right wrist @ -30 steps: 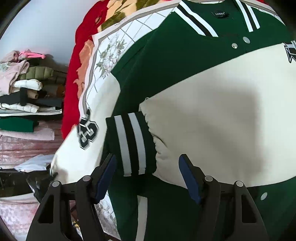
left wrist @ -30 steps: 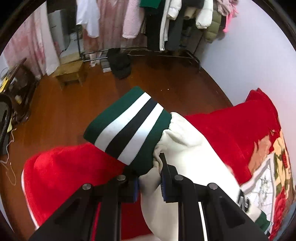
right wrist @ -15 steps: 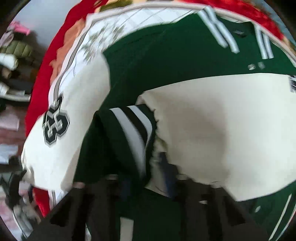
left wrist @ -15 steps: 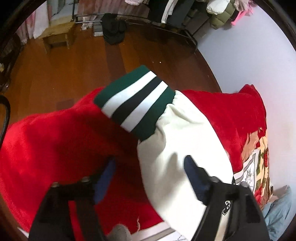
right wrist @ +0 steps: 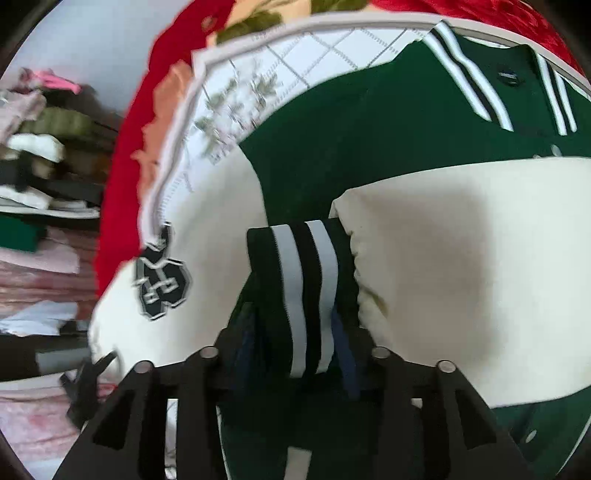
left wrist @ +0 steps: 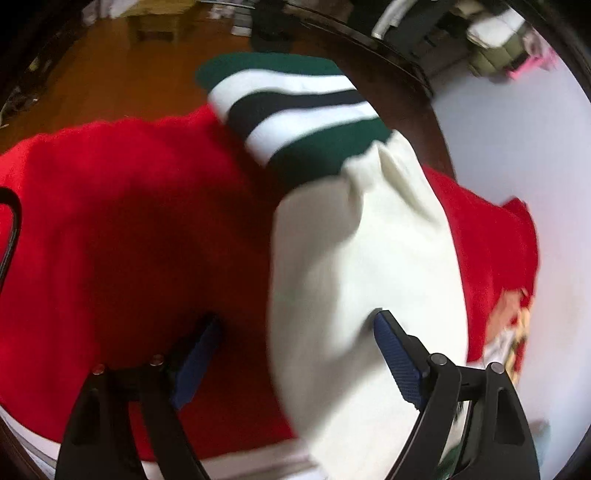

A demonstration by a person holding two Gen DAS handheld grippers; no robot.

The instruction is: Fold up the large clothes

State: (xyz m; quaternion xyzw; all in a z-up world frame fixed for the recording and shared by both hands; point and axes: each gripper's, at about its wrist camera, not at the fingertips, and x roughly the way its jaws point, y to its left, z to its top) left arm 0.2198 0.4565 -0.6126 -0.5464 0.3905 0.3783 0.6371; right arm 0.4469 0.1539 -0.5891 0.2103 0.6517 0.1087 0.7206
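Note:
A green and cream varsity jacket lies on a bed. Its right sleeve is folded across the chest, and my right gripper is shut on that sleeve's striped cuff. In the left wrist view the other cream sleeve with its striped cuff lies over the red blanket. My left gripper is open, its fingers either side of the sleeve and not holding it. A number patch shows on the left sleeve.
The bed carries a red blanket and a floral quilt. A wooden floor lies beyond the bed edge, with a clothes rack and a pale wall. Piled clothes sit at the left.
My left gripper opened and let go of the left sleeve, which now lies on the red blanket. My right gripper closed on the right sleeve's striped cuff.

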